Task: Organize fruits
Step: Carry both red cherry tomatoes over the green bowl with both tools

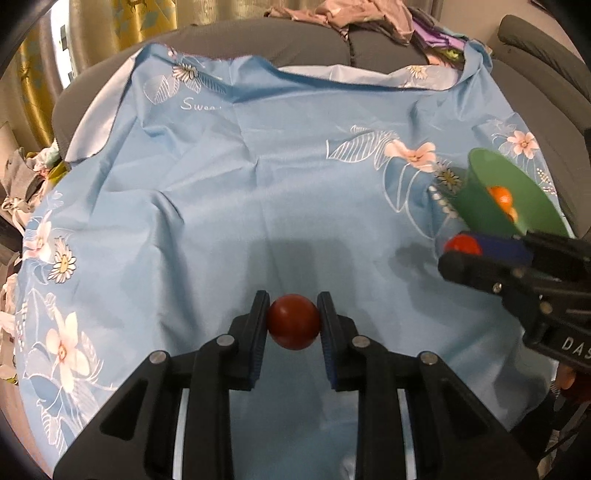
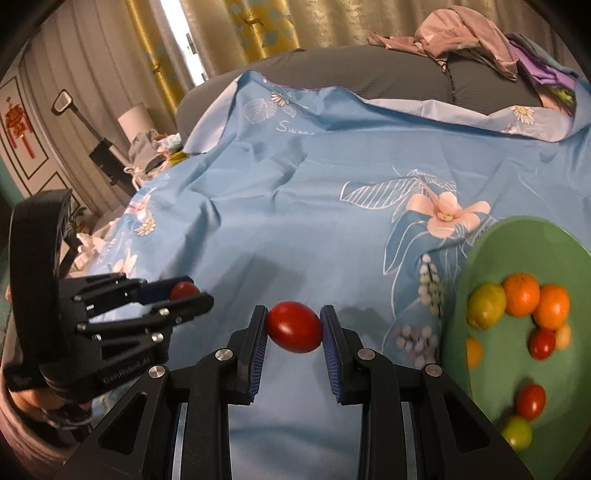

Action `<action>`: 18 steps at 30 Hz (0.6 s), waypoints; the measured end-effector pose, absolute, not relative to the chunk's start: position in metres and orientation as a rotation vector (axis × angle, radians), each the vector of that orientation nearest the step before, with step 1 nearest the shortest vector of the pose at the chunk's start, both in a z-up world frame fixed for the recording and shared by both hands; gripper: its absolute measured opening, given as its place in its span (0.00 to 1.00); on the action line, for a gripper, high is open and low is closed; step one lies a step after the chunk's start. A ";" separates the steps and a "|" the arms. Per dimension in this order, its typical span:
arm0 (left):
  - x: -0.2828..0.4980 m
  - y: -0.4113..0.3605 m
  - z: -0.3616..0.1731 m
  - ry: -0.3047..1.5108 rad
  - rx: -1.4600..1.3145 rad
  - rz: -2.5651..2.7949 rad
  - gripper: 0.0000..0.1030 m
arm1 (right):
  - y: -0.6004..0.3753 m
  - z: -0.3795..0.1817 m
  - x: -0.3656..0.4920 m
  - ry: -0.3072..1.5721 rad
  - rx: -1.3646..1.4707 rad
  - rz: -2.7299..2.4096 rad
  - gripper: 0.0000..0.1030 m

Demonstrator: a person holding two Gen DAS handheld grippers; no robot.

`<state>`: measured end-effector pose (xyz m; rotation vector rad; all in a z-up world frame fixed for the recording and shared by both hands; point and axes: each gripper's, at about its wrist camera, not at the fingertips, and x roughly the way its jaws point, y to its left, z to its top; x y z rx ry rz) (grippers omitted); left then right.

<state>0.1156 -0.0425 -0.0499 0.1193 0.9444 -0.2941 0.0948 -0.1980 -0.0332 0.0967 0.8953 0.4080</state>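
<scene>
My left gripper (image 1: pixel 293 321) is shut on a dark red round fruit (image 1: pixel 293 322) and holds it above the blue floral cloth (image 1: pixel 258 184). My right gripper (image 2: pixel 294 326) is shut on a red oval tomato (image 2: pixel 294 327), just left of a green plate (image 2: pixel 517 258). The plate holds oranges (image 2: pixel 521 293), a yellow-green fruit (image 2: pixel 485 310), small red tomatoes (image 2: pixel 542 343) and a green fruit (image 2: pixel 518 432). In the left wrist view the right gripper (image 1: pixel 461 254) shows at the right with its tomato (image 1: pixel 461 244), in front of the plate (image 1: pixel 491 173). In the right wrist view the left gripper (image 2: pixel 184 295) shows at the left with its fruit (image 2: pixel 182 290).
The cloth covers a grey sofa (image 1: pixel 303 48). Crumpled clothes (image 2: pixel 461 33) lie on the sofa back. A cluttered pile (image 2: pixel 155 144) and a white lamp (image 2: pixel 135 118) stand at the far left, with yellow curtains (image 2: pixel 221 29) behind.
</scene>
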 end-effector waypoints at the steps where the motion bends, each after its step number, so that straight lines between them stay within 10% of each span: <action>1: 0.113 -0.042 -0.048 0.941 0.117 -0.294 0.25 | -0.199 -0.032 0.091 0.894 0.101 0.410 0.30; 18: 0.059 -0.068 -0.007 0.865 0.149 -0.349 0.25 | -0.230 -0.008 0.031 0.820 0.155 0.382 0.30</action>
